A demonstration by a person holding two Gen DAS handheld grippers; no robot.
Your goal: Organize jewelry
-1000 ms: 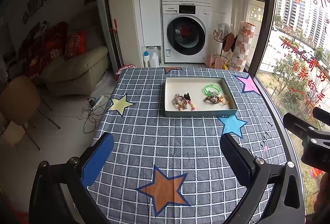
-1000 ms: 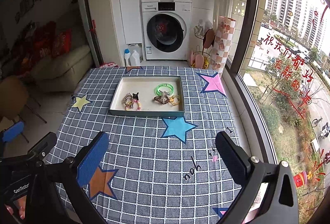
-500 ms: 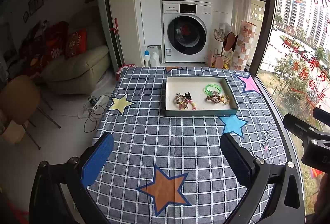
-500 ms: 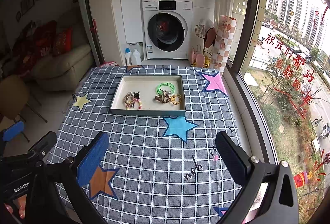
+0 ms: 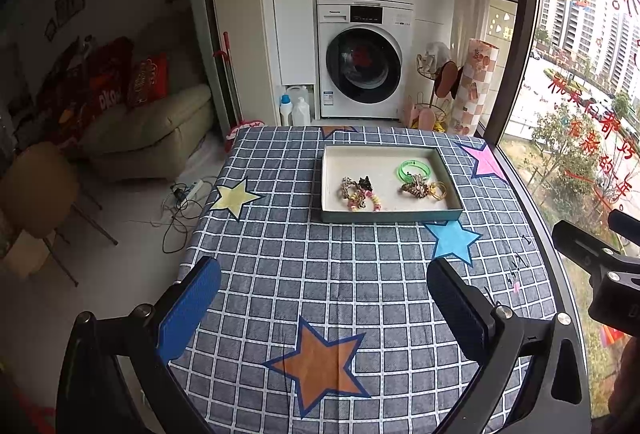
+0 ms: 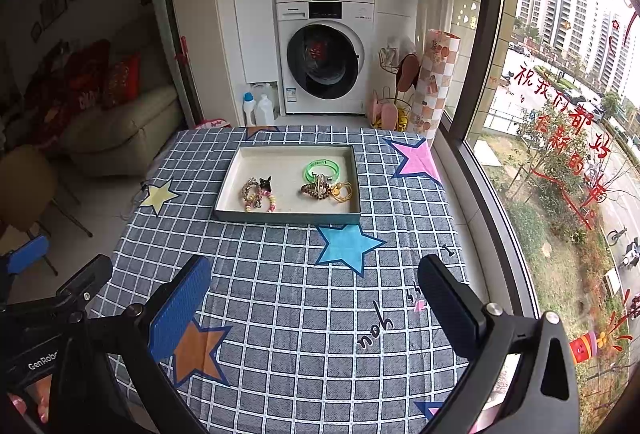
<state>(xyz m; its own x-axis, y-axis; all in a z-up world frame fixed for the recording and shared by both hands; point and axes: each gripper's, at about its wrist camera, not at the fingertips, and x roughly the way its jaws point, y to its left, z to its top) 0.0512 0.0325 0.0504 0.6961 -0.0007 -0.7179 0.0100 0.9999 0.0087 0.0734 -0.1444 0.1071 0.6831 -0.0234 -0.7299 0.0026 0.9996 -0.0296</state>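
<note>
- The jewelry lay in two tangled clusters inside the shallow tray [image 5: 392,219] at the counter's [image 5: 304,274] far middle: a beaded bunch [image 5: 359,192] on the left, a green bangle [image 5: 415,169] and gold loops [image 5: 436,189] on the right.
- The left gripper [image 5: 320,308] and right gripper [image 6: 316,304] both hung spread wide and empty, well short of the tray, probably poised to reach.
- Only bare checked cloth lay between; nothing blocked the approach.

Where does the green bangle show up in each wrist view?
Left wrist: green bangle right of centre, in the far right part of the tray.
Right wrist: green bangle at centre, again far right in the tray.
Shared landmark: blue star just before the tray's near right corner.
</note>
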